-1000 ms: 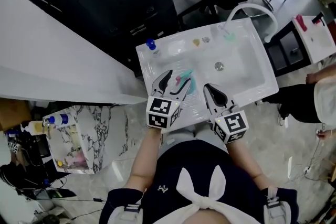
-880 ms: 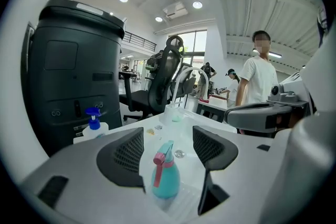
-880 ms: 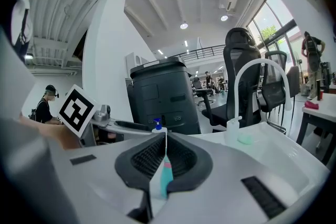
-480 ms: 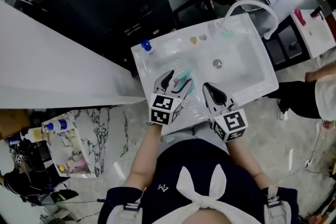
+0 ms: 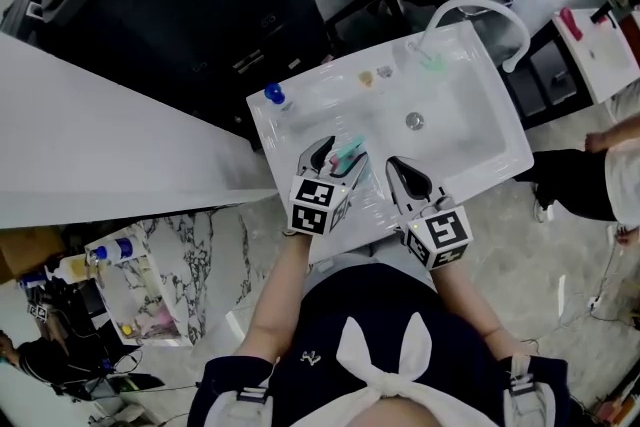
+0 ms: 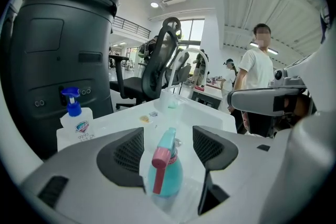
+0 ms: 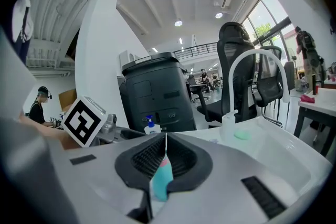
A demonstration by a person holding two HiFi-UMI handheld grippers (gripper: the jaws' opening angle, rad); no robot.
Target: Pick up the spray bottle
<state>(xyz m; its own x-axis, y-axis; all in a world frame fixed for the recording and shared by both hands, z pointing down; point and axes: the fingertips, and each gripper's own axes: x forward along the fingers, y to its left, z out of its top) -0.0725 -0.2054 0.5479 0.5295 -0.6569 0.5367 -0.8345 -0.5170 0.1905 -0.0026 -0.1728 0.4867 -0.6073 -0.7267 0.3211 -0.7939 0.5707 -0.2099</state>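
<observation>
1. Left gripper (image 6: 168,140) has crept a little forward over the last second. Its jaws stand apart and now flank the spray bottle (image 6: 167,173), with a gap on both sides as far as I can see.
2. That teal bottle with the pink trigger lies on the flat part of the white sink top (image 5: 500,120), left of the basin and well short of the blue-capped pump bottle (image 6: 75,123).
3. Right gripper (image 7: 165,152) has barely moved. Its jaws are pressed together on nothing, just beside the bottle.
4. My read: the approach is done, so closing the left jaws on the body comes next, then the lift.
</observation>
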